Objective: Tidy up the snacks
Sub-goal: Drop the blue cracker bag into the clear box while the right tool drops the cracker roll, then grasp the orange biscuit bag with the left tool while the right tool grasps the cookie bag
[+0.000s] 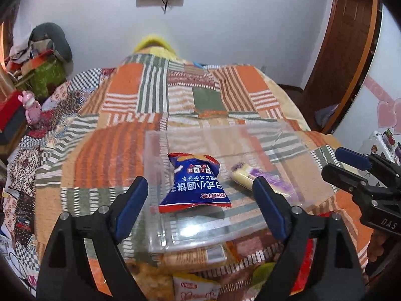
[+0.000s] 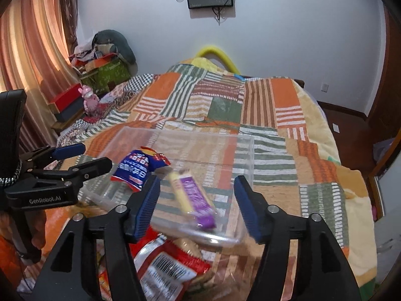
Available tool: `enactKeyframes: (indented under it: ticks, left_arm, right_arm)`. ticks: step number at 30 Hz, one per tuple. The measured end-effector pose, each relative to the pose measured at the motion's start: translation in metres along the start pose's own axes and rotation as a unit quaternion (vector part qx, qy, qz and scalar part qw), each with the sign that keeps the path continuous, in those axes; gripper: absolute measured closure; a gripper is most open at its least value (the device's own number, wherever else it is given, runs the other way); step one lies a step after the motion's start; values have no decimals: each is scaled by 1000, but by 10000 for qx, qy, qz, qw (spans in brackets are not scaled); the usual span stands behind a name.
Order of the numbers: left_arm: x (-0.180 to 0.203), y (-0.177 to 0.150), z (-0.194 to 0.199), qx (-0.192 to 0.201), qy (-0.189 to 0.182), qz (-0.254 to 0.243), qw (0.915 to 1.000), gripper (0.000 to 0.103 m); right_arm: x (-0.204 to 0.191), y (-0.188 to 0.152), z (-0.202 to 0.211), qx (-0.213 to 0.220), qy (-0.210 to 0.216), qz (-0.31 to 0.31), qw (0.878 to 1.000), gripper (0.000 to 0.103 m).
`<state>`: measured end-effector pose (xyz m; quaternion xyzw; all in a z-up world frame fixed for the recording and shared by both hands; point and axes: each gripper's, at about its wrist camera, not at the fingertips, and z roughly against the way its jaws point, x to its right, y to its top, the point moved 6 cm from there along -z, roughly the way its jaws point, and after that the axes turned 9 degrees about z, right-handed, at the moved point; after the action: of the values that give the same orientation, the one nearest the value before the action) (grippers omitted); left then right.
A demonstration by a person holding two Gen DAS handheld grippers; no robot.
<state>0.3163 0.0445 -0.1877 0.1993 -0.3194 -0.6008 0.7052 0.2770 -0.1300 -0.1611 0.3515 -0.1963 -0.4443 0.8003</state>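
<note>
We see our left gripper [image 1: 200, 195] spread above the blue packet [image 1: 195, 181]; our right gripper [image 2: 198, 200] spread, the purple bar [image 2: 193, 195] between its fingers, untouched, in the clear bin [image 2: 246, 150].

Both grippers are the same build: matte black plastic frames with triangular cutouts in the arms, and a round silver screw head at each pivot just behind the fingers. The left gripper [image 1: 200, 193] has dark blue ribbed pads [image 1: 132, 200] lining the inner faces of its fingers. The right gripper [image 2: 198, 198] has the same blue ribbed pads [image 2: 248, 208], and the ridges show up clearly. From the side, the right one's black body reads "DAS" in pale letters behind the fingers. The left one's side says "GenRobot.AI" in white, with a black-and-white braided cord behind it.
</note>
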Motion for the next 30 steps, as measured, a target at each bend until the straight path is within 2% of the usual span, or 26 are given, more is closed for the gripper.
enactKeyframes:
  ticks: [6,10,19,30]
  left_arm:
    - [-5,-7,39,218,178,-147,9995,11]
    - [-13,-23,58,189,257,-154,9994,9]
    - [-24,-90,92,-94,246,-135,9996,8]
    - [-12,-166,93,-700,-5,-225,9973,8]
  right_arm:
    - [-10,-5,27,184,15,11,9998,34]
    - [-18,-17,41,214,41,40,9998,30]
    - [-34,-56,71,149,112,-24,9998,28]
    - [-81,-107,70,-303,462,32,9985,27]
